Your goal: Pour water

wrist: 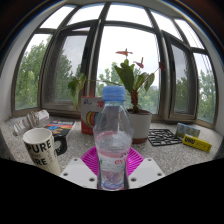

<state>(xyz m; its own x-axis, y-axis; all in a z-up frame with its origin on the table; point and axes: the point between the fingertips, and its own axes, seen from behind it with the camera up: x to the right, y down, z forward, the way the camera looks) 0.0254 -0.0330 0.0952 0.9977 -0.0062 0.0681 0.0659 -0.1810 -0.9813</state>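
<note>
A clear plastic water bottle (pixel 111 140) with a light blue cap and a pink-lettered label stands upright between my fingers. My gripper (pixel 112 168) is shut on the bottle, its magenta pads (pixel 91 160) pressing the lower body from both sides. A white mug (pixel 40 150) with dark lettering sits on the counter to the left of the bottle, a little ahead of the fingers. The bottle's base is hidden behind the fingers.
A potted plant (pixel 133 100) in a white pot stands behind the bottle by the bay window. A pink box (pixel 91 112) sits behind the bottle, left of the plant. A dark tray (pixel 164 137) and a yellow item (pixel 196 143) lie on the right of the counter (pixel 170 158).
</note>
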